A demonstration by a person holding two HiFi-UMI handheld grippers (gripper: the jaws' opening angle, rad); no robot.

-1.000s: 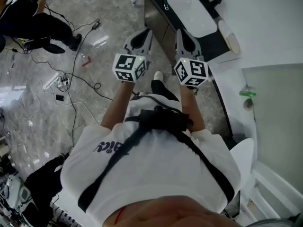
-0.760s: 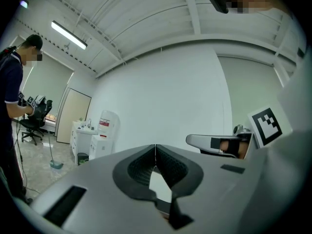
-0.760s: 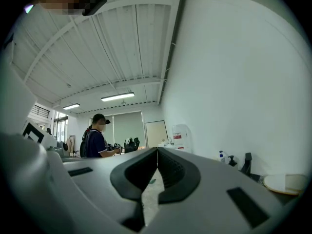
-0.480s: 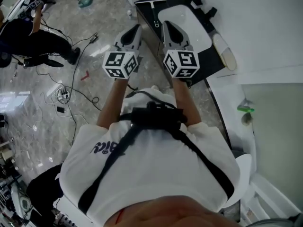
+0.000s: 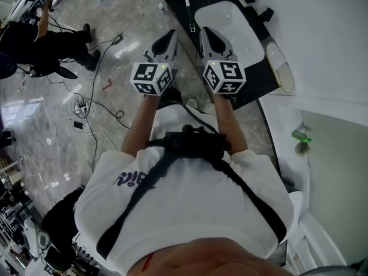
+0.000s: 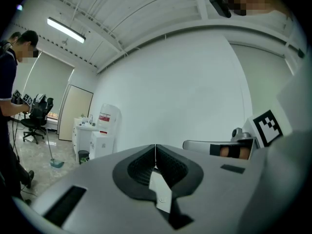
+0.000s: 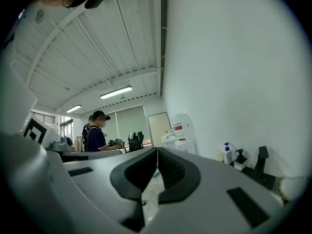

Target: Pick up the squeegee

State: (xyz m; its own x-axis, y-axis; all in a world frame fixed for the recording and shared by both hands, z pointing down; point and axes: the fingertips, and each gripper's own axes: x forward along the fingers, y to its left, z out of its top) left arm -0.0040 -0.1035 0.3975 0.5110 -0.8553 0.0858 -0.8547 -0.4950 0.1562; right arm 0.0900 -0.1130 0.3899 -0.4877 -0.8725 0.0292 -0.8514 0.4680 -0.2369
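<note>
A grey marbled floor (image 5: 57,119) strewn with cables (image 5: 98,105) runs up to a dark bench (image 5: 253,76) set against a white wall (image 5: 322,27), with a white sink (image 5: 227,22) let into it. The person stands at the bench's near end, both arms out in front and the tools held level, side by side.

The left tool (image 5: 167,42) has its jaws pressed together on nothing; its own view shows them meeting in one line (image 6: 155,147). The right tool (image 7: 157,150) is likewise closed and empty, its tips over the bench edge (image 5: 210,36), just beside the sink.

The squeegee (image 5: 187,7) lies flat on the bench ahead of both tools, beyond their tips, blade crosswise at the far end and handle pointing back toward them. That suits a grip on the handle, which is probably why the tools are aimed along the bench. Neither touches it.

Pump bottles (image 7: 228,154) stand farther ahead and to the right of the right tool. Another person (image 5: 34,39) works well off to the left tool's left. The pick-up looks not yet begun: one tool must first spread its jaws.
</note>
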